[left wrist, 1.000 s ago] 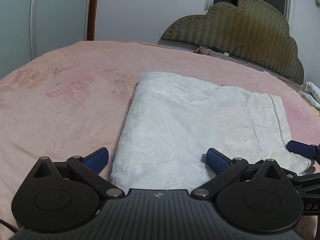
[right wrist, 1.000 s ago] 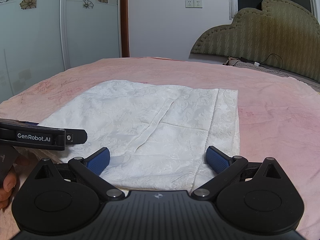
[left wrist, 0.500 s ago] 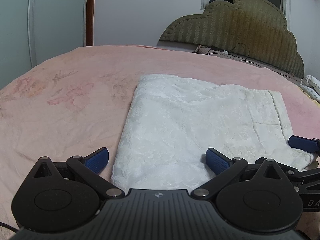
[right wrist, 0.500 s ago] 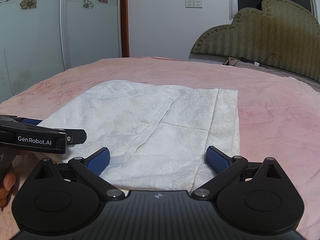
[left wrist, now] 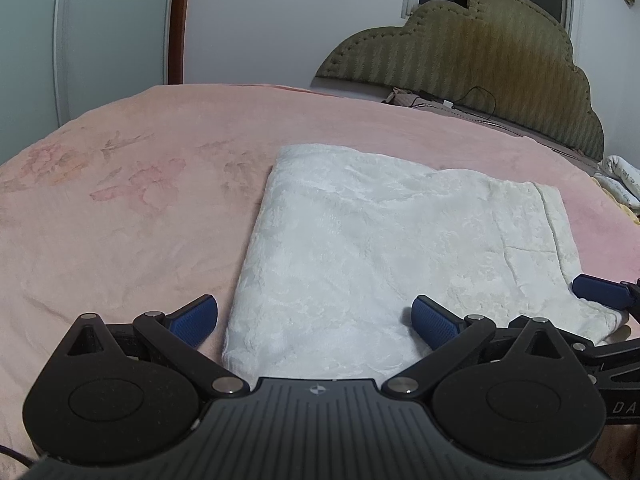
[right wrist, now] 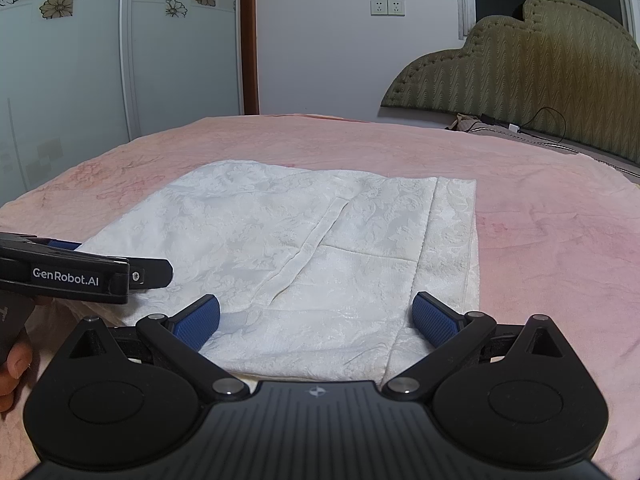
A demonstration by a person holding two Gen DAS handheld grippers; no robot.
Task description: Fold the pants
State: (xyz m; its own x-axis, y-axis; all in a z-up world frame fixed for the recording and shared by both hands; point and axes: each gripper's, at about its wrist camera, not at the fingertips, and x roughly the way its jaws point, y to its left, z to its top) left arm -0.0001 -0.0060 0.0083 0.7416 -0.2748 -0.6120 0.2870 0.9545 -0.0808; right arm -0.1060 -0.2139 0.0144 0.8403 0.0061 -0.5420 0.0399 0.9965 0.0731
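Note:
White patterned pants [left wrist: 384, 248] lie folded into a flat rectangle on the pink bed; they also show in the right wrist view [right wrist: 320, 248], with the waistband and fly seam on top. My left gripper [left wrist: 314, 320] is open and empty, low over the near left corner of the pants. My right gripper [right wrist: 316, 320] is open and empty over the near edge by the waistband. The left gripper shows from the side in the right wrist view [right wrist: 84, 270]. A blue finger [left wrist: 600, 291] of the right gripper shows in the left wrist view.
The pink floral bedspread [left wrist: 120, 208] spreads all round the pants. An olive padded headboard [left wrist: 480, 64] stands at the far right with a cable and small items at its foot. Wardrobe doors [right wrist: 60, 80] line the far left. Bedding [left wrist: 620, 180] lies at the right edge.
My left gripper has dropped slightly and shifted right toward the right gripper, at the pants' near edge. The right gripper and pants have not moved.

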